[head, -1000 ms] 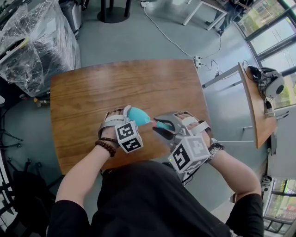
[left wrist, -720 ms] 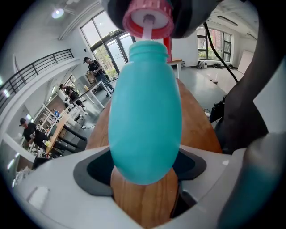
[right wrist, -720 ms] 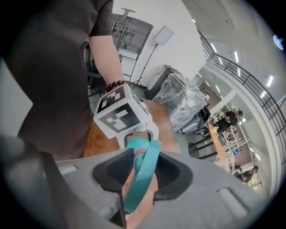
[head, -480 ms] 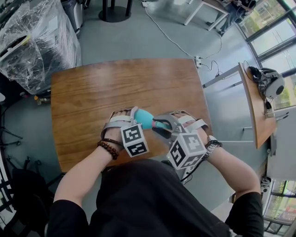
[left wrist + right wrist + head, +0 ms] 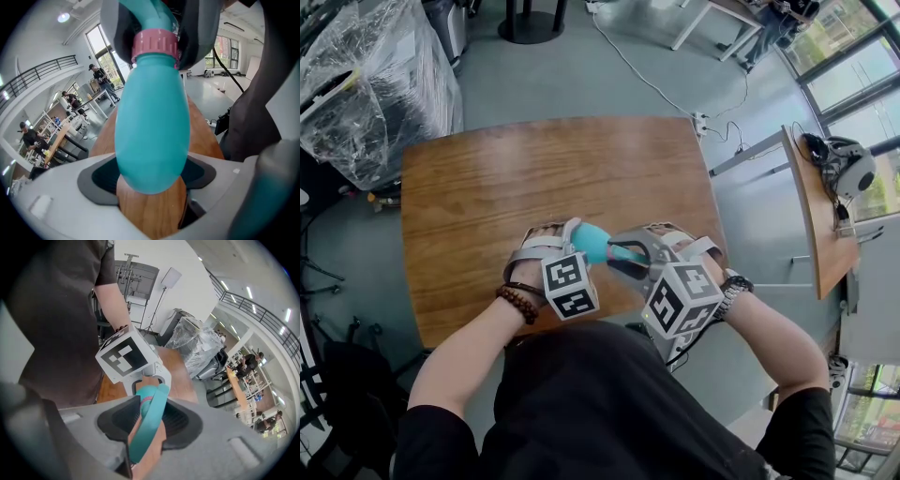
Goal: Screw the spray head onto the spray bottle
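The teal spray bottle (image 5: pixel 589 242) is held a little above the wooden table (image 5: pixel 506 178), with my left gripper (image 5: pixel 579 247) shut on its round body (image 5: pixel 152 126). Its neck points at my right gripper (image 5: pixel 624 255), which is shut on the teal spray head (image 5: pixel 149 425). The head's pink collar (image 5: pixel 155 44) sits on the bottle's neck, and it also shows between the right jaws (image 5: pixel 146 402). In the right gripper view the left gripper's marker cube (image 5: pixel 124 357) stands just beyond the spray head. The joint between neck and collar is partly hidden by the right jaws.
The grippers work over the table's near edge, close to the person's body. Plastic-wrapped equipment (image 5: pixel 366 84) stands at the far left. A second table (image 5: pixel 817 220) with a headset (image 5: pixel 851 169) is on the right. A cable (image 5: pixel 652 82) runs across the floor behind.
The left gripper has carried the bottle to the right and slightly nearer, closing the gap to the spray head. The right gripper has barely shifted.
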Demonstrator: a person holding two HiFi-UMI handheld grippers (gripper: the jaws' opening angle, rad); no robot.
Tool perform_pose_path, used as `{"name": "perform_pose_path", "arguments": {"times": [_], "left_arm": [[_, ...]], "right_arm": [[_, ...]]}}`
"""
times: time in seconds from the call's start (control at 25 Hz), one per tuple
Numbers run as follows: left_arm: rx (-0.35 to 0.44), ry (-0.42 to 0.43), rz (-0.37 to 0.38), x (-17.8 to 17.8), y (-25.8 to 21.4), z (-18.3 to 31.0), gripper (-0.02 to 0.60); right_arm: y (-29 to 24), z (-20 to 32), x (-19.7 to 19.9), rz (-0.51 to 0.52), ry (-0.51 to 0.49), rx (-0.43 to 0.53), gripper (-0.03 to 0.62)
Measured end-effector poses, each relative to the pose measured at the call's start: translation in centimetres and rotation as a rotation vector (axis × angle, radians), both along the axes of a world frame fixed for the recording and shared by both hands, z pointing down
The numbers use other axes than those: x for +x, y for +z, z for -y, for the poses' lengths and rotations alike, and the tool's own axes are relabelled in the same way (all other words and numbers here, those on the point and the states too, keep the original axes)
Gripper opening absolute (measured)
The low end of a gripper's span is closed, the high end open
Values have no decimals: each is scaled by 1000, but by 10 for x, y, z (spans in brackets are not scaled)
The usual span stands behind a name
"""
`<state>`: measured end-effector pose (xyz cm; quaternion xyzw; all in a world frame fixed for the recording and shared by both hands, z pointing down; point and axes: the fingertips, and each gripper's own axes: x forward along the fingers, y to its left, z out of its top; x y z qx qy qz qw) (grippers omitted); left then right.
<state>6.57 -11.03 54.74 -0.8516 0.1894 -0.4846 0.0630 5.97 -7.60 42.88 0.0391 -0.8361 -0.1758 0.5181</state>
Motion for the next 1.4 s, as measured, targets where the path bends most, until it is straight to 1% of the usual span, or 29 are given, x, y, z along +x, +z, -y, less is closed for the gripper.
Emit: {"name": "perform_pose_path", "arguments": {"times": [0.24, 0.44, 0.64, 0.76, 1.04, 1.12, 1.2, 1.28, 1.4], "left_arm": [[-77, 8, -24, 6, 9, -12, 416], [-106, 10, -42, 9, 14, -18, 416], [-106, 13, -56, 11, 13, -19, 416], [-97, 14, -68, 11, 11, -19, 416], [-86, 7, -85, 8, 10, -17, 416], [-87, 8, -92, 9, 8, -17, 416], [-90, 9, -90, 10, 8, -17, 416], [-94, 11, -77, 8, 9, -17, 416], [-107, 25, -51, 5, 10, -20, 416]], "right_arm": [[5, -4, 2, -6, 2, -33, 126], [10, -5, 6, -2, 21, -72, 143], [7, -5, 6, 15, 28, -79, 144], [2, -6, 7, 31, 30, -89, 172], [4, -6, 21, 33, 32, -92, 169], [6, -6, 21, 31, 26, -81, 151], [6, -6, 20, 24, 9, -59, 121], [6, -6, 20, 6, -19, -30, 118], [5, -10, 21, -60, -108, 59, 117]]}}
